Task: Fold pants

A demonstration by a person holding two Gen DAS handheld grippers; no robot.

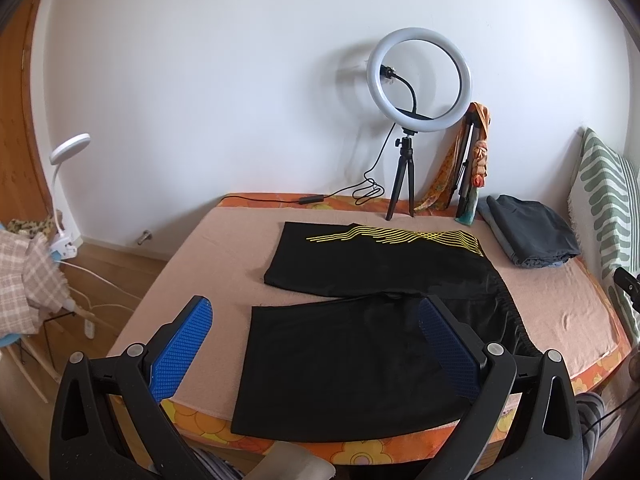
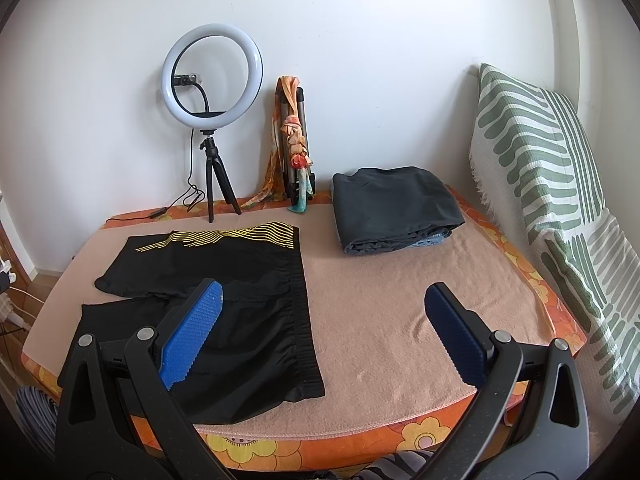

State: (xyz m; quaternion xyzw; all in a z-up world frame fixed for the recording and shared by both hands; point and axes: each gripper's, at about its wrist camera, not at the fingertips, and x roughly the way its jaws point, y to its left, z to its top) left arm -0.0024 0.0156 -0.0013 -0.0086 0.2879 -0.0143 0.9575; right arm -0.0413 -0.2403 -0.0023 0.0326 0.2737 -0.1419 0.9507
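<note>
Black shorts (image 1: 360, 320) with yellow wavy lines on the far leg lie spread flat on a peach blanket (image 1: 192, 264) over the bed. Both legs point left and the elastic waistband is to the right. They also show in the right wrist view (image 2: 240, 292). My left gripper (image 1: 316, 344) is open and empty, held above the near leg at the bed's front edge. My right gripper (image 2: 324, 332) is open and empty, held above the waistband end and the bare blanket (image 2: 400, 300) beside it.
A ring light on a small tripod (image 1: 416, 80) stands at the wall with its cable on the bed. A folded tripod with a scarf (image 2: 296, 140) leans beside it. Folded dark clothes (image 2: 396, 204) lie at the back right. A striped cushion (image 2: 560, 184) stands at the right. A clip lamp (image 1: 68, 160) is left.
</note>
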